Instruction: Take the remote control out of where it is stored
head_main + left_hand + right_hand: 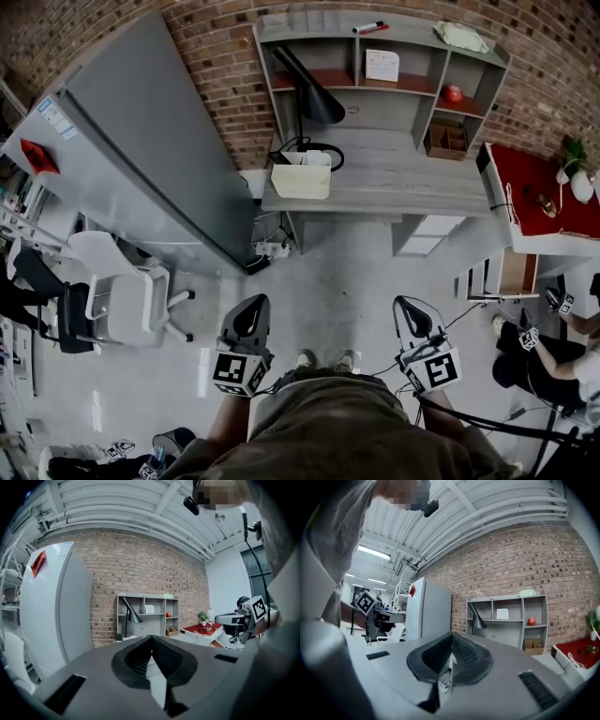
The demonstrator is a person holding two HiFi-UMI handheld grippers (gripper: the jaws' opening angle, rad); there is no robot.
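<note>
Far ahead stands desk [394, 178]; left claw [254, 304], right claw [406, 303] both clenched, empty.

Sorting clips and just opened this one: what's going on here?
A person stands back from the desk, holding a gripper in each hand. The left gripper and the right gripper are both shut with nothing between the jaws, held low in front of the body. No remote shows in any view. A lamp and a cream box stand on the desk, and neither gripper is near them.
</note>
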